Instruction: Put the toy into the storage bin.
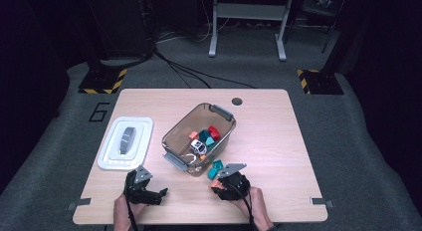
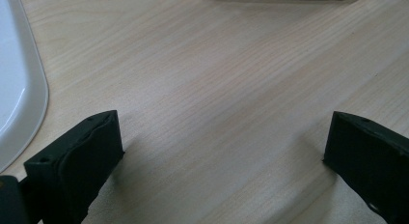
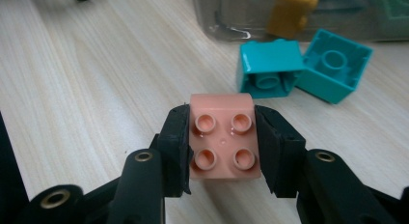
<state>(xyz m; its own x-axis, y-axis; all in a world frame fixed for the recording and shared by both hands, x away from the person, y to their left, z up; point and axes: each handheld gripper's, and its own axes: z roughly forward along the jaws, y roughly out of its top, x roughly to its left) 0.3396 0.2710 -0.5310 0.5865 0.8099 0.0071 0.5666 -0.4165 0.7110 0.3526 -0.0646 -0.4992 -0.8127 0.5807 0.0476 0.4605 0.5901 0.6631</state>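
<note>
one wooden table carries one clear bin with grey handles, set at an angle near the centre, and one white lid lying flat to the bin's left, well apart from it. inside the bin the high view shows a small heap of pieces: at least one red, one teal, one salmon block and one white toy car; an exact count cannot be made at this size. outside the bin, two teal blocks lie touching each other on the table just beside the bin wall, one on its side and one with its hollow underside showing. one yellow block is seen through the bin wall. one pink block with four studs is pinched between the jaws of the right gripper, studs facing the camera, at the near edge of the table in front of the bin. the right hand enters from the bottom edge and holds its gripper pointed toward the bin. the left hand holds the left gripper low over the table near the lid's near corner. the left gripper view shows its jaws spread wide with bare wood between them, the lid's rim at the left edge. the high view gives the overall layout, whereas the right gripper view alone resolves the pink block's studs and the grip.
</note>
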